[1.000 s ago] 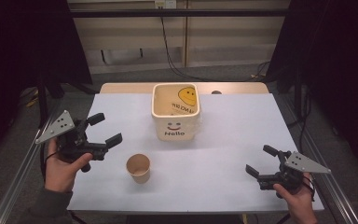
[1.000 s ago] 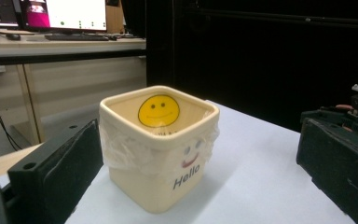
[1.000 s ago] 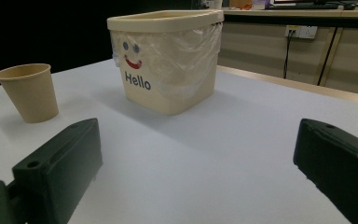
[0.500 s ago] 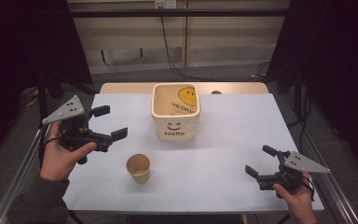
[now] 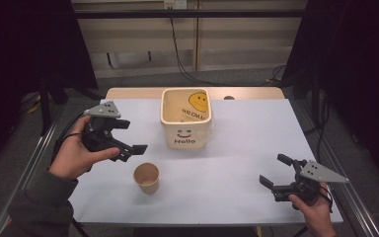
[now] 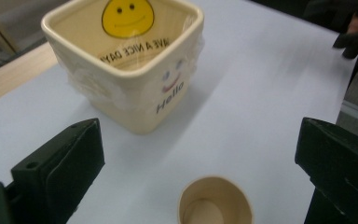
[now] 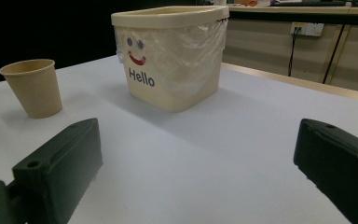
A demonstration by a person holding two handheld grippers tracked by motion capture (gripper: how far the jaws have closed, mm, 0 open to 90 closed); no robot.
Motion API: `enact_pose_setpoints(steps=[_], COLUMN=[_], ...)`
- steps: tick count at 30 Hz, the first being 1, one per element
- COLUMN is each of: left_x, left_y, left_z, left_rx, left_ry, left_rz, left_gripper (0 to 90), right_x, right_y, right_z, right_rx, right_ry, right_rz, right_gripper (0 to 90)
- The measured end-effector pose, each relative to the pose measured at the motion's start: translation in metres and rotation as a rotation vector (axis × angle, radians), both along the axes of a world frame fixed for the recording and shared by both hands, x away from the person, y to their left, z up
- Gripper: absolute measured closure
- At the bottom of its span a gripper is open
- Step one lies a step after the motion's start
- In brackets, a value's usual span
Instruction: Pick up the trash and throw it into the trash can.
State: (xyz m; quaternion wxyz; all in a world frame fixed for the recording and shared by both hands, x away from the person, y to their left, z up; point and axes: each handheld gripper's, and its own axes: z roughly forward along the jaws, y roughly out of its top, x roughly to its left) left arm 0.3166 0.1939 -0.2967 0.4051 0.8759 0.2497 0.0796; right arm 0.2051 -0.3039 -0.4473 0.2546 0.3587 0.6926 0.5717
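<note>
A brown paper cup [image 5: 146, 177] [image 6: 215, 206] [image 7: 31, 87] stands upright and empty on the white table. Behind it sits a cream square bin [image 5: 185, 118] [image 6: 129, 60] [image 7: 171, 54] with a smiley face and "Hello" on its front and a clear liner inside. My left gripper [image 5: 131, 136] [image 6: 200, 158] is raised above the table, left of the bin and just above and left of the cup, open, with nothing between its jaws. My right gripper [image 5: 275, 170] [image 7: 200, 163] rests low near the table's front right corner, open and empty, facing the bin and cup.
The white table top [image 5: 246, 143] ends in a wooden strip [image 5: 128, 93] at the back. Metal frame rails [image 5: 29, 168] run along both sides. Cables [image 5: 177, 54] hang against the back wall.
My left gripper has moved right and forward, from the table's left edge toward the cup and bin. The right gripper has stayed still.
</note>
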Motion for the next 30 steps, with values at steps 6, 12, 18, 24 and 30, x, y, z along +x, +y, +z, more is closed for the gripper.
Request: enact_pose_setpoints(steps=[6,12,18,24,30], left_x=[0.003,0.005,0.005,0.005,0.004], left_y=[-0.014,-0.025,-0.039,-0.047,-0.049], left_z=[-0.010,-0.021,-0.040,-0.058,-0.079], left_rx=[0.093,0.181,0.308,0.394,0.474], left_ry=[0.074,0.144,0.231,0.271,0.311], left_rz=[-0.032,-0.074,-0.132,-0.150,-0.162], left_gripper=[1.5,1.5,2.3,3.1,3.7], right_x=[0.001,0.001,0.001,0.001,0.001], right_y=[0.001,0.001,0.001,0.000,0.000], right_z=[-0.001,-0.001,-0.001,-0.001,-0.001], right_rx=[-0.010,-0.009,-0.006,-0.008,-0.008], right_ry=[0.004,0.003,-0.001,-0.001,-0.001], right_rz=[0.014,0.013,0.013,0.011,0.010], right_gripper=[0.7,0.8,0.7,0.8,0.8])
